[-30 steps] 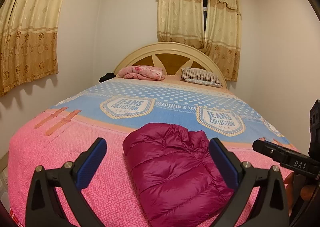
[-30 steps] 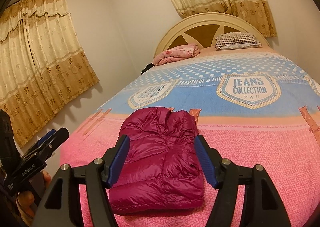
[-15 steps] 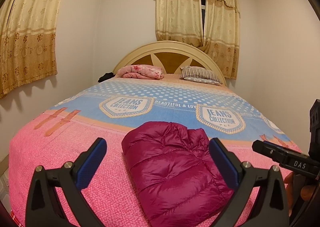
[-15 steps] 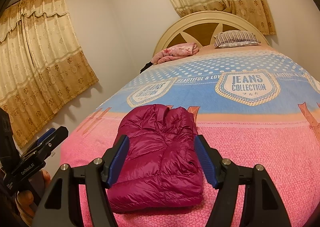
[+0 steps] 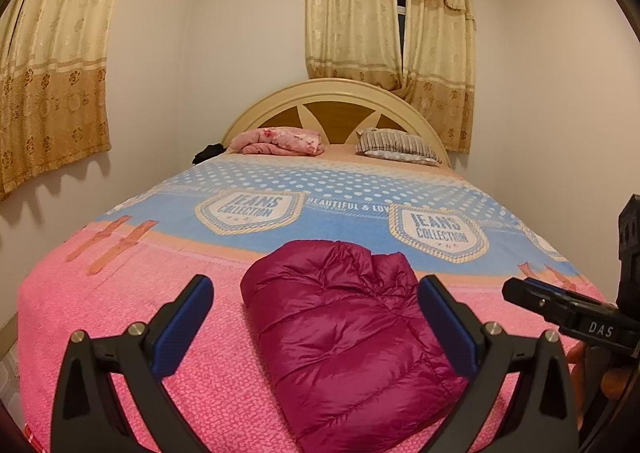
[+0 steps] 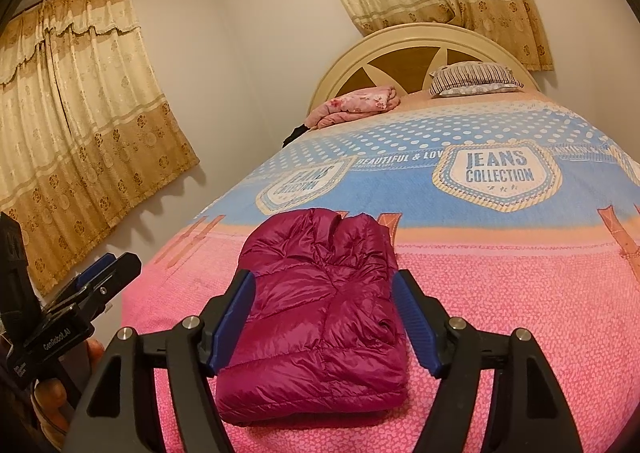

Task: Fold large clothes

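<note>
A magenta puffer jacket (image 5: 344,337) lies folded into a compact bundle on the pink end of the bed (image 5: 128,317). It also shows in the right wrist view (image 6: 320,313). My left gripper (image 5: 316,325) is open and empty, held above the foot of the bed with the jacket seen between its fingers. My right gripper (image 6: 324,321) is open and empty, likewise hovering short of the jacket. Each gripper shows at the edge of the other's view: the right gripper (image 5: 572,313), the left gripper (image 6: 72,309).
The bedspread turns blue (image 5: 344,221) with "Jeans Collection" badges farther up. A folded pink blanket (image 5: 280,141) and a striped pillow (image 5: 396,145) lie by the headboard (image 5: 336,105). Walls and curtains (image 5: 52,65) close in on both sides.
Both views have drifted slightly; the jacket sits a touch higher in frame. The jacket itself has not moved and both grippers stay open.
</note>
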### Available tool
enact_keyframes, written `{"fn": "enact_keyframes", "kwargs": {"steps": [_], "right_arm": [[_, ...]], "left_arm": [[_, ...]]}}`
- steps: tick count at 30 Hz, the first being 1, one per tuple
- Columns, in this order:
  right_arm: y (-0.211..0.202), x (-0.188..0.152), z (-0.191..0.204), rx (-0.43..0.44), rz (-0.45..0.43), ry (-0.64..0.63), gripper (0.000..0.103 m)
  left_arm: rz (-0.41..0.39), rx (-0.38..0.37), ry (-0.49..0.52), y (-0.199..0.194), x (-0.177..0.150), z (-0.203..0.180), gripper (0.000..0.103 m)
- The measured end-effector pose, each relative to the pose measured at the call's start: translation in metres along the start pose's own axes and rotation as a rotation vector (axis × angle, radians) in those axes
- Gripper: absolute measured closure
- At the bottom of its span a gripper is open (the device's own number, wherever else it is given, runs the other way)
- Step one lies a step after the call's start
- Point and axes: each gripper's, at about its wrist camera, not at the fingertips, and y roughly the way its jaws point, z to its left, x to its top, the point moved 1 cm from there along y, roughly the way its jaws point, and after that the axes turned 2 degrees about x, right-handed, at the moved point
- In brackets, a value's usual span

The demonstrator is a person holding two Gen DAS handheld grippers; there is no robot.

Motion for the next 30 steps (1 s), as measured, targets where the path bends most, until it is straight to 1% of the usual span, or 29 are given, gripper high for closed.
{"fn": "enact_keyframes", "kwargs": {"steps": [2, 4, 7, 15, 23, 30], "right_arm": [[0.0, -0.001, 0.0, 0.003, 0.003, -0.002, 0.031], [0.001, -0.001, 0.001, 0.006, 0.006, -0.006, 0.031], [0.001, -0.002, 0.002, 0.009, 0.007, -0.01, 0.031], [0.003, -0.005, 0.003, 0.016, 0.017, -0.017, 0.031], [0.002, -0.006, 0.008, 0.028, 0.013, -0.03, 0.031], [0.004, -0.01, 0.006, 0.029, 0.023, -0.025, 0.031]], "left_arm": [[0.009, -0.008, 0.004, 0.002, 0.0, 0.0, 0.0], [-0.006, 0.023, 0.002, 0.0, 0.0, 0.001, 0.0], [-0.003, 0.018, -0.003, 0.0, 0.0, 0.003, 0.0], [-0.004, 0.04, -0.004, 0.002, 0.002, 0.009, 0.0], [-0.004, 0.039, -0.004, 0.003, 0.001, 0.011, 0.0], [-0.009, 0.04, 0.019, 0.005, -0.003, 0.007, 0.0]]}}
